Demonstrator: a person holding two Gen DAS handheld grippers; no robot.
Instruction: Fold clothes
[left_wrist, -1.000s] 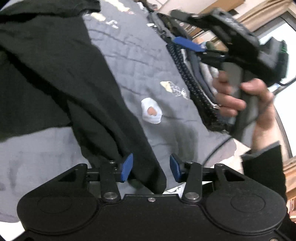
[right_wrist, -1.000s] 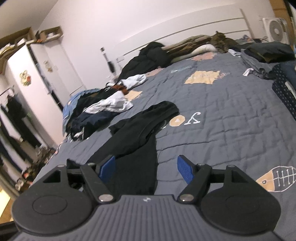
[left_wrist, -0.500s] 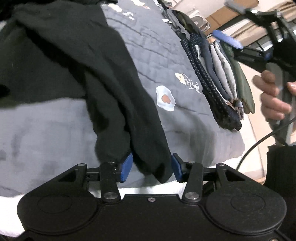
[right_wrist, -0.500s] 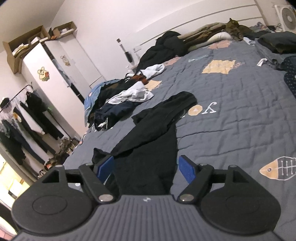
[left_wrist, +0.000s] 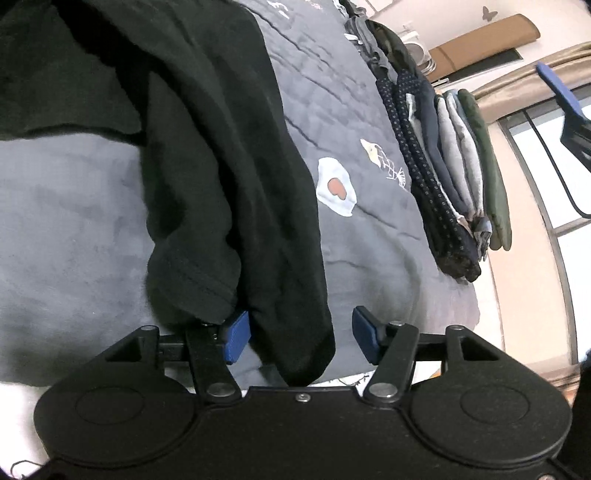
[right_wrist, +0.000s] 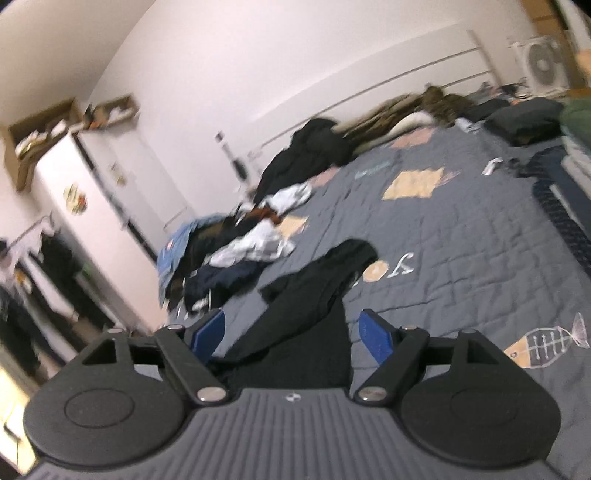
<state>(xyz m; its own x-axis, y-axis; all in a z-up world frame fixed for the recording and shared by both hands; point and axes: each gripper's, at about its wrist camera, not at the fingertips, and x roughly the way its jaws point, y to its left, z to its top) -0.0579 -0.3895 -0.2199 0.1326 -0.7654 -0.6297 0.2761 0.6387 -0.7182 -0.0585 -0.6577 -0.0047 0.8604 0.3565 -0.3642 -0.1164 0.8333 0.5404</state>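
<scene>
- Grey quilted bedspread (left_wrist: 74, 206) is stretching ahead of both my tongs.
- My left gripper (left_wrist: 299, 332) has just been opening; the black garment (left_wrist: 229, 155) is lying loose between its jaws.
- My right gripper (right_wrist: 291, 332) is gaping wide, holding nothing.
- Folded stack (left_wrist: 454, 155) is sitting far right; an unfolded heap (right_wrist: 236, 251) is waiting ahead-left.

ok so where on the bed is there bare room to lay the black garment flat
Bare quilt lies between the black garment and the folded stack on the right edge, around the fried-egg patch. The left side is crowded with a loose clothes pile, and the headboard end holds more heaps.
</scene>
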